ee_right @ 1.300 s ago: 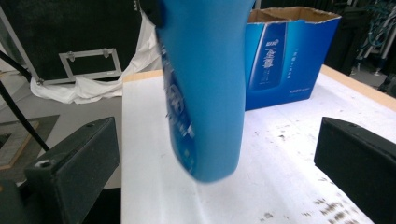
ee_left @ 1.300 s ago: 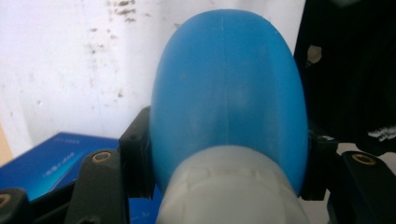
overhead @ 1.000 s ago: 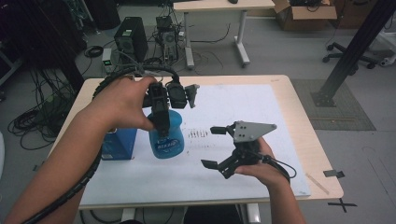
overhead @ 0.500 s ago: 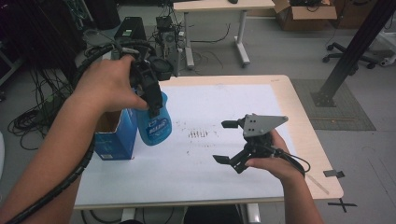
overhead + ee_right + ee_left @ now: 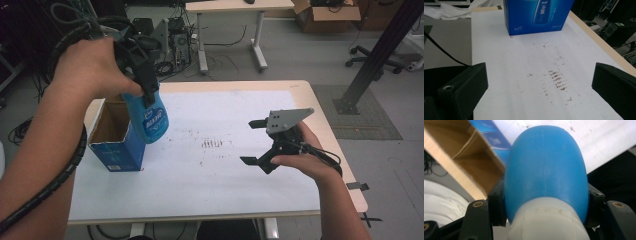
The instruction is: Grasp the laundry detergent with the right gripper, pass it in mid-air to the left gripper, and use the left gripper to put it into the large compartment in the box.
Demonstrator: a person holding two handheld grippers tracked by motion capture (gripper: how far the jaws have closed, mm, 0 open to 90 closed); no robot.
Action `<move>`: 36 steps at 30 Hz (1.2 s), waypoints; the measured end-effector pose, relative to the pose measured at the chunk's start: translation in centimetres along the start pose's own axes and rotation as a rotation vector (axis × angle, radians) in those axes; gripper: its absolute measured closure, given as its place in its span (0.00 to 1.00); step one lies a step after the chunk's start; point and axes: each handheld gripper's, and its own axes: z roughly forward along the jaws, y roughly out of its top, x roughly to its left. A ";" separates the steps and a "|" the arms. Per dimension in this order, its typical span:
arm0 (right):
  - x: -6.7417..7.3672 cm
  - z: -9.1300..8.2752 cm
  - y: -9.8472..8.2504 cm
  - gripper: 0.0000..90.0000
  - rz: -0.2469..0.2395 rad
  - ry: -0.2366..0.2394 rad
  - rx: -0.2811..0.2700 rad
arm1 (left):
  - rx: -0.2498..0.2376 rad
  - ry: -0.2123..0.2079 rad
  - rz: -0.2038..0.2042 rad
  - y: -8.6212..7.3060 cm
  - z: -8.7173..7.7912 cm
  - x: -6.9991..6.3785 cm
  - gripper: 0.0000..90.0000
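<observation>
A: We are clamping the blue bottle in the left gripper, with both jaws pressing its shoulder just below the white neck, as the left gripper view shows. It is hanging in the air, just beside the open blue box, at the box's near-right corner and above its rim.

B: And the right gripper? We are holding it with jaws wide apart and nothing between them, well to the right of the box, above the stained white sheet.

A: So we are judging this as the carrying step: 1 bottle up, 1 box waiting with its flaps open.

B: Next we are needing to bring the bottle over the box's opening, keep it upright, and lower it inside before letting go. The box could tip if the bottle catches its wall.
</observation>
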 end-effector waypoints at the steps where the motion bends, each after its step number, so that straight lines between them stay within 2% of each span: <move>1: -0.1 -0.1 -0.1 0.01 0.001 0.001 0.006 | 0.003 -0.003 -0.013 -0.1 -0.1 0.3 0.42; 3: -0.3 -0.3 -0.2 0.01 0.012 0.008 0.013 | -0.003 -0.014 -0.038 -0.3 -0.5 1.0 0.42; 5: -0.6 -0.5 -0.3 0.01 0.010 0.024 0.041 | -0.005 -0.032 -0.078 -0.5 -0.9 1.8 0.42; 15: -1.9 -1.0 0.1 0.02 0.000 0.054 0.208 | 0.010 -0.038 -0.164 -1.5 -1.5 4.4 0.42; 18: -2.3 -1.0 0.3 0.02 -0.005 0.068 0.272 | 0.012 -0.041 -0.205 -1.7 -1.5 5.3 0.42; 22: -2.5 -0.8 0.8 0.02 -0.013 0.067 0.341 | 0.016 -0.034 -0.280 -1.9 -1.2 6.2 0.42; 29: -2.9 -1.0 1.4 0.03 -0.023 0.074 0.390 | 0.016 -0.017 -0.358 -2.2 -0.9 7.6 0.42; 33: -3.0 -1.4 1.4 0.03 -0.012 0.075 0.398 | 0.018 -0.019 -0.399 -2.4 -0.6 8.4 0.42; 36: -3.2 -1.6 1.3 0.03 -0.010 0.075 0.424 | 0.012 -0.034 -0.436 -2.5 -0.3 9.0 0.42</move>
